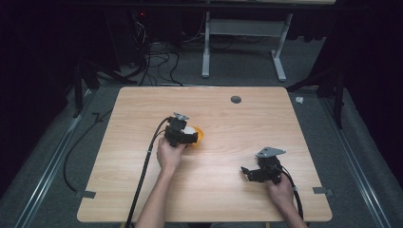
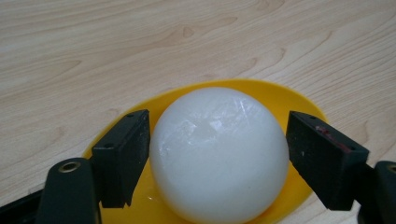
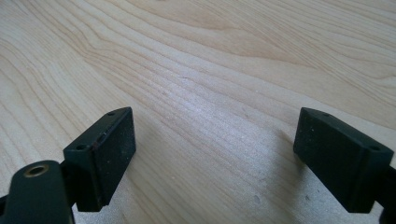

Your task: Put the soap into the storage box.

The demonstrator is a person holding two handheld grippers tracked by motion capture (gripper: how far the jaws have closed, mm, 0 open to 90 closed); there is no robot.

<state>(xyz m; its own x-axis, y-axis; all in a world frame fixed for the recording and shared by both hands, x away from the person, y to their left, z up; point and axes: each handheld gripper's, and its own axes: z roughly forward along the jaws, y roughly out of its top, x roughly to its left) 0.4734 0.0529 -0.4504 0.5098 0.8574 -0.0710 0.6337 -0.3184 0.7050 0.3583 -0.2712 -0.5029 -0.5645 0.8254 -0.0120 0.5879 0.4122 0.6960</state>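
Your left gripper straddles a white ball sitting in a yellow dish mid-table, jaws wide, one side touching or nearly so; your right gripper hangs open over bare wooden table

Light is falling from above onto the wooden table, leaving it evenly lit while the surroundings from nine o'clock round to three o'clock are sinking into near black. The high view is looking soft and slightly grainy. In the left gripper view, a dull sheen is showing on the white ball toward twelve o'clock, and the near jaws are blurring. In the right gripper view, soft shadows are spreading beside the jaws, and the grain is staying crisp.
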